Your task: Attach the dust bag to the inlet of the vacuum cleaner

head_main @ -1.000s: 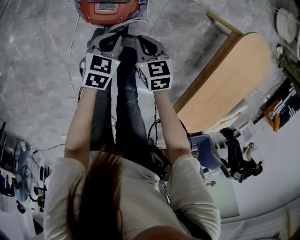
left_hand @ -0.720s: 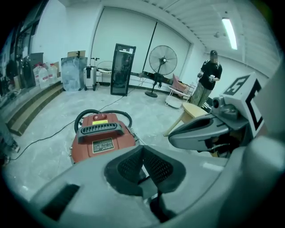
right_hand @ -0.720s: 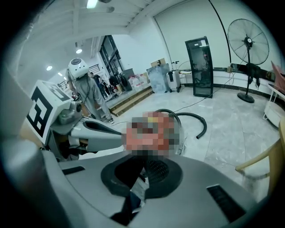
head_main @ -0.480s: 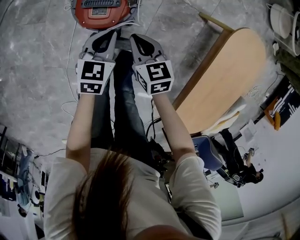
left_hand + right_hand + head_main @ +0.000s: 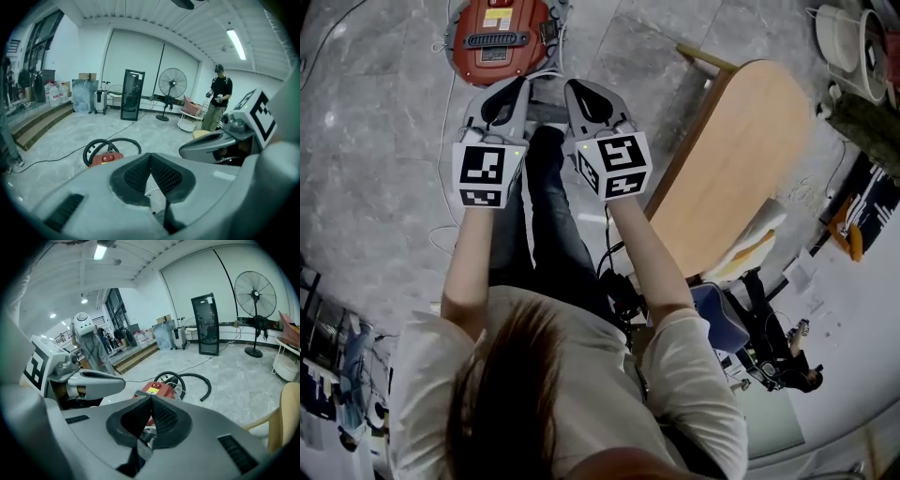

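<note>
The red vacuum cleaner stands on the grey floor at the top of the head view, its black hose coiled behind it. My left gripper and right gripper hang side by side just below it, above the floor and apart from it. Both are shut with nothing between the pads. In the left gripper view the shut gripper lines up beside the vacuum. In the right gripper view that gripper overlaps the vacuum. No dust bag shows in any view.
A light wooden table stands to the right, with a chair and clutter beyond it. Thin cables run over the floor. A standing fan, a black cabinet and a standing person are farther off.
Both grippers have come up and back from the vacuum together. The vacuum now shows whole at the top of the head view, with a gap between it and the gripper tips.
</note>
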Demonstrator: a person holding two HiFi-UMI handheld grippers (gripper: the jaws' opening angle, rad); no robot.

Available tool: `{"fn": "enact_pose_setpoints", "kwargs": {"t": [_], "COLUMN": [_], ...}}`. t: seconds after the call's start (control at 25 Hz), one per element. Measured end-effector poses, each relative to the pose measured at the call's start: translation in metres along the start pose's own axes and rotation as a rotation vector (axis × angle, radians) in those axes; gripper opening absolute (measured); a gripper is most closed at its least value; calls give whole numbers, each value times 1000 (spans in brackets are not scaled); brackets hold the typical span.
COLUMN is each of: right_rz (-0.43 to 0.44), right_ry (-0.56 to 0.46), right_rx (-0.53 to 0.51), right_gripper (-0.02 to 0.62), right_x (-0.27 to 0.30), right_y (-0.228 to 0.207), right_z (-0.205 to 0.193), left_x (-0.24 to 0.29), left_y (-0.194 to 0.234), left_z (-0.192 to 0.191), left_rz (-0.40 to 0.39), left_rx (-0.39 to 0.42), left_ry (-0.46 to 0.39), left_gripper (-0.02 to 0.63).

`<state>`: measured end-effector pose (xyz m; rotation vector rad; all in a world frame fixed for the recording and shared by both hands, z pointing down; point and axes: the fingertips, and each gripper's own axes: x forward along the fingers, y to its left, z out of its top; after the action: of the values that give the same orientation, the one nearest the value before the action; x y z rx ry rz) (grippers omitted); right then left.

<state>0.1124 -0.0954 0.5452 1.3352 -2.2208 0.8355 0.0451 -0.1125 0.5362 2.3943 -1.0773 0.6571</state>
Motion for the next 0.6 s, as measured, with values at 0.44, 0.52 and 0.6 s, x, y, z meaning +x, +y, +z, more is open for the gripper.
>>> {"fn": "enact_pose_setpoints", "kwargs": {"t": [0.44, 0.52, 0.6], "right_rz": [-18, -27, -37], "right_ry": [-132, -148, -163], "right_rx": [4, 17, 20], "right_gripper": [2, 2, 2], "right_x": [-61, -75, -87], "right_y": [11, 13, 15], "right_z": [76, 83, 90], "left_x": [-33, -41, -50], "left_y": [-12, -15, -17], "left_z": [81, 94, 108], "left_rz": [43, 49, 56], "left_rx": [-33, -28, -22], "left_ry": [-135, -150, -169], "left_gripper": [17, 17, 17]}}
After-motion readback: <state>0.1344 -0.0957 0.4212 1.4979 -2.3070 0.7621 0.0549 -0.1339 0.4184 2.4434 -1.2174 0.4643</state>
